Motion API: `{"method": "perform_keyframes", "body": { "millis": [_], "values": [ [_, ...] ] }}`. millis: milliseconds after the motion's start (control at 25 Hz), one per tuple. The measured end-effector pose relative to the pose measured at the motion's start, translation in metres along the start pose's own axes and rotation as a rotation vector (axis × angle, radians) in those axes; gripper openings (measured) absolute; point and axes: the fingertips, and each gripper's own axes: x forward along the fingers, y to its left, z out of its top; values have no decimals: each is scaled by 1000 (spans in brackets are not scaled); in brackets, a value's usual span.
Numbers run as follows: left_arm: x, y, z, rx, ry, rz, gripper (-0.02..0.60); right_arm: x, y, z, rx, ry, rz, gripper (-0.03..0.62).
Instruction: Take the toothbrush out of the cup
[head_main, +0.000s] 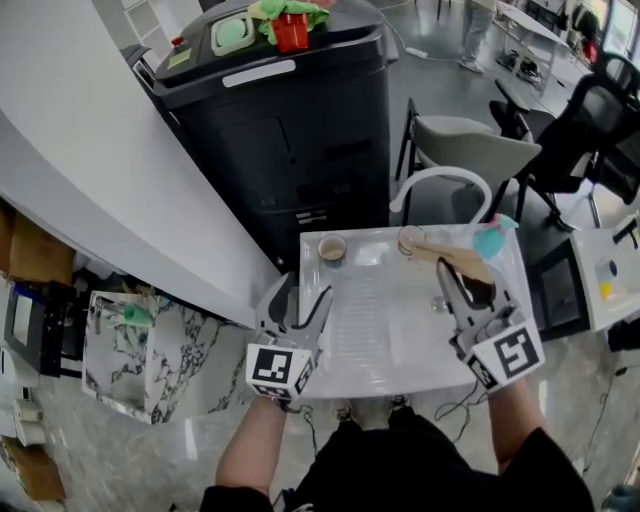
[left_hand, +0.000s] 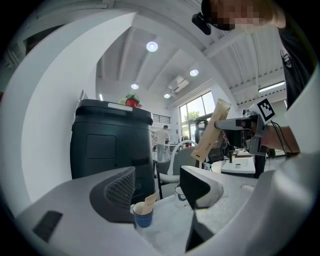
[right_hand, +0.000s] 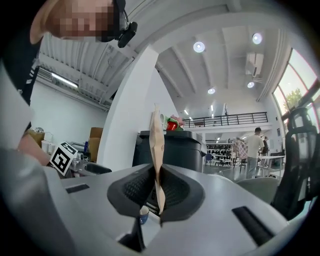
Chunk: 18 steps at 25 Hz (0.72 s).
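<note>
Plainly, the toothbrush is a long, flat strip wrapped in a tan kraft-paper sleeve, matte and faintly creased, narrow through the middle and wider toward its upper end. The right gripper has it clenched: its two dark, ribbed pads press against the sleeve from both sides near the lower end, and the strip stands almost upright out of them, with only a short tail showing below the pads.

From the head view the toothbrush reaches out ahead of the right gripper, over the far right part of the white table. Its far end lies toward a clear cup. From the left gripper view the toothbrush hangs high, tilted, well above the tabletop and clear of both cups.

The blue cup is small and round with a pale rim, and another tan piece leans inside it. It stands at the far left part of the table, well apart from the toothbrush. The clear cup stands further back and to the right of it.

The left gripper holds nothing; its jaws are spread wide, and between them there is only open space looking toward the blue cup. Both grippers have smooth grey shells. Behind the table stands a tall black bin with a hard, glossy casing.
</note>
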Motion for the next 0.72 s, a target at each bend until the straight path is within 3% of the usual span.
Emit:
{"method": "perform_keyframes", "body": {
  "millis": [720],
  "values": [
    [36,12,-46,38,91,-170,264,-36,27,13,-26,21,-162,37]
  ]
}}
